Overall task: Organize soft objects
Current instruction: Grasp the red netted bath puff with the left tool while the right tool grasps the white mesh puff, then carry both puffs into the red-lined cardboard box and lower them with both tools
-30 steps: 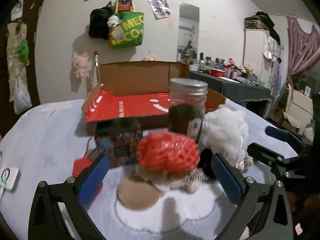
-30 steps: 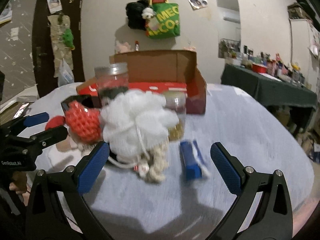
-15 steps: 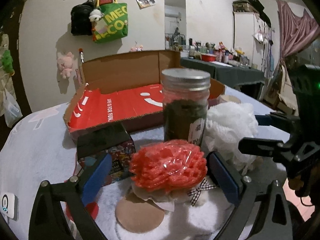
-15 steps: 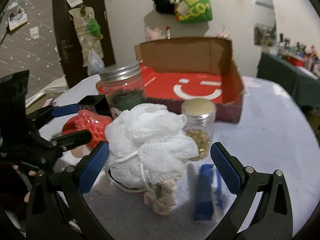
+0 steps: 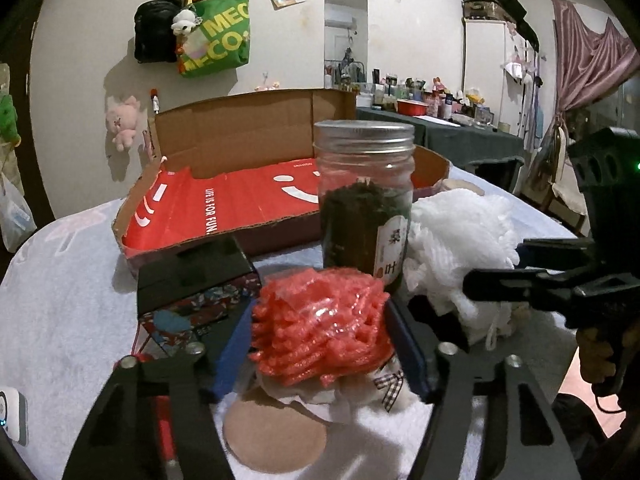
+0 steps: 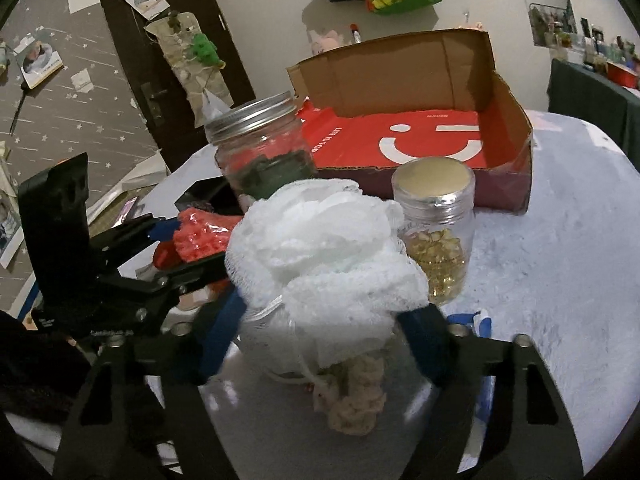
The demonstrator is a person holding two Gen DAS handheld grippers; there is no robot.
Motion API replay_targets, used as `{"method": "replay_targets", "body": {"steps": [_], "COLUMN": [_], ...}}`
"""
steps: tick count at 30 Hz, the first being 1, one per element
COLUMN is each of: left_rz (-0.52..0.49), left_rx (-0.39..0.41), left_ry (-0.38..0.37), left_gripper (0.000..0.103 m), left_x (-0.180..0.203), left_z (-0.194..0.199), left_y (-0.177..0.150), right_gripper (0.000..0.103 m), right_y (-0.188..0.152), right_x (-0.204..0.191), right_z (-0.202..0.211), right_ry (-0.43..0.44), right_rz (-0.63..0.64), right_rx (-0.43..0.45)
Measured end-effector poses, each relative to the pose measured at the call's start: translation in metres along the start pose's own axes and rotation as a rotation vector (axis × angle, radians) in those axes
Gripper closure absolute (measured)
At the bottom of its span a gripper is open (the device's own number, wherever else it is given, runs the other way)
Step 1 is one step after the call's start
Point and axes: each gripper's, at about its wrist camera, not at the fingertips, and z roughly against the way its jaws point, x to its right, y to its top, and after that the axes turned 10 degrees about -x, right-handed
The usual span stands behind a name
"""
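Observation:
A red foam-net ball lies on a white plush item with a checked bow. My left gripper is closing, and its blue pads touch both sides of the ball. A white mesh bath puff sits on a cream knitted piece. My right gripper is closing too, its pads pressing into the puff's lower sides. Both grippers work side by side; the right one also shows in the left wrist view, holding the puff.
An open cardboard box with a red floor stands behind. A tall jar of dark leaves, a small jar of yellow capsules, a black patterned box, a blue tube and a tan round pad crowd the table.
Both grippers came forward and lower around their objects. Their jaws went from wide open to narrowed onto the red ball and the white puff.

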Motion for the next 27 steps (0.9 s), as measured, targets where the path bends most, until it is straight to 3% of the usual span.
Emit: {"method": "replay_targets", "body": {"steps": [4,9,27], "left_rz": [-0.004,0.002,0.016], "left_rx": [0.011,0.027,0.154], "left_ry": [0.003,-0.003,0.035], "left_gripper": [0.048,0.052,0.054], "left_x": [0.001,0.002,-0.008], "left_z": [0.006,0.013,0.065], "left_y": [-0.002,-0.004,0.015], "right_gripper": [0.067,0.074,0.076], "right_y": [-0.005,-0.011,-0.006], "right_x": [0.004,-0.004,-0.026], "right_z": [0.005,0.014,0.07], "right_ry": [0.038,0.003,-0.073], "right_rz": [-0.051,-0.037,0.02], "right_rx": [0.017,0.063,0.228]}}
